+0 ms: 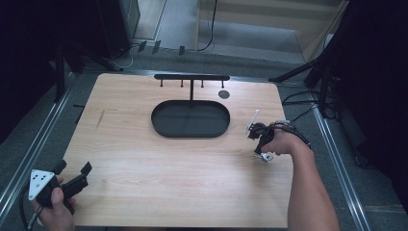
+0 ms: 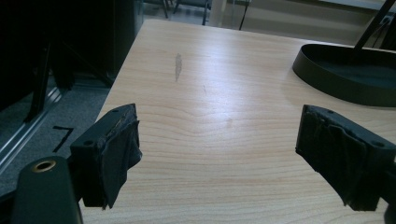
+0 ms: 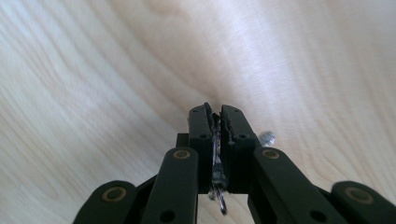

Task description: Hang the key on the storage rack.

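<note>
At four o'clock on the tabletop (image 1: pixel 144 163), the right claw (image 3: pixel 217 122) pinched thin, light, slippery metal (image 3: pixel 217 163); the left claw (image 2: pixel 219 154) gaped.

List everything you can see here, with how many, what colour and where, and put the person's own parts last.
Table: one, light wood, centre of the high view.
Oval tray: one, black, far middle of the table, nothing in it.
Hook rack: one, black bar with small pegs on a post, behind the tray.
Round disc: one, dark, right of the rack.
Thin metal piece: one, silvery, clamped between the right jaws.
Left gripper: one, black, jaws apart, near-left table corner.
Right gripper: one, black, shut, right side, pointing down.
</note>
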`<action>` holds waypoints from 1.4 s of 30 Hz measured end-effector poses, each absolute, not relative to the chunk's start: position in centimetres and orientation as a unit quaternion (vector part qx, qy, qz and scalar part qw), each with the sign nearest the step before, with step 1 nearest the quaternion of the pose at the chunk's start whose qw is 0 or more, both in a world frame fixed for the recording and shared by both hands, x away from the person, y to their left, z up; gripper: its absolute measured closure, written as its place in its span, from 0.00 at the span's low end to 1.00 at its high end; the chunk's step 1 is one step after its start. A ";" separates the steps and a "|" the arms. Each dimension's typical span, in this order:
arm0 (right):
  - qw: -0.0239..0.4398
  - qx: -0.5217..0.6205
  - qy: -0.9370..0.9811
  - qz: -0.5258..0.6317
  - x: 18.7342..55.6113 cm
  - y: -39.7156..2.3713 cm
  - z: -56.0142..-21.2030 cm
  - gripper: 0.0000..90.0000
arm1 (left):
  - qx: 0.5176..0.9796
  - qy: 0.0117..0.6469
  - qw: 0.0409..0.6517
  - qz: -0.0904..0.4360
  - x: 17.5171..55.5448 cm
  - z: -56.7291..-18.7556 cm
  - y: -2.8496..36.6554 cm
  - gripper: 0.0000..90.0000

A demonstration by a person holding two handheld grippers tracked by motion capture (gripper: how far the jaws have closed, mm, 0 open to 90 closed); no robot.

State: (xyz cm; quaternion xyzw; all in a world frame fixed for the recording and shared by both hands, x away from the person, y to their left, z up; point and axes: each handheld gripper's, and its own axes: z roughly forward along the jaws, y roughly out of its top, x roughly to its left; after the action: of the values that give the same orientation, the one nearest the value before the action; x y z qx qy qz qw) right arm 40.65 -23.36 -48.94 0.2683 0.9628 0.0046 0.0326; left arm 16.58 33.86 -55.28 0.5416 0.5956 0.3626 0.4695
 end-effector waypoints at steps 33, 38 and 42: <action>0.101 0.482 0.844 0.214 41.4 -20.4 -39.2 0.93 | 0.541 0.598 0.469 0.360 16.6 -55.3 33.9 0.15; 0.111 0.476 0.845 0.218 41.7 -19.1 -37.7 0.93 | 0.541 0.599 0.470 0.359 16.7 -55.3 33.9 0.15; 0.115 0.472 0.845 0.224 42.0 -18.3 -36.8 0.93 | 0.540 0.599 0.471 0.357 16.7 -55.3 34.0 0.15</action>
State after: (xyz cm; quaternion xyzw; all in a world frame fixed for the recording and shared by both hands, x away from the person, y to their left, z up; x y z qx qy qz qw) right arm 42.03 -18.28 -36.76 0.4722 0.8447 0.2241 0.1150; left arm 16.66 33.97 -55.28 0.5398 0.5994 0.3575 0.4707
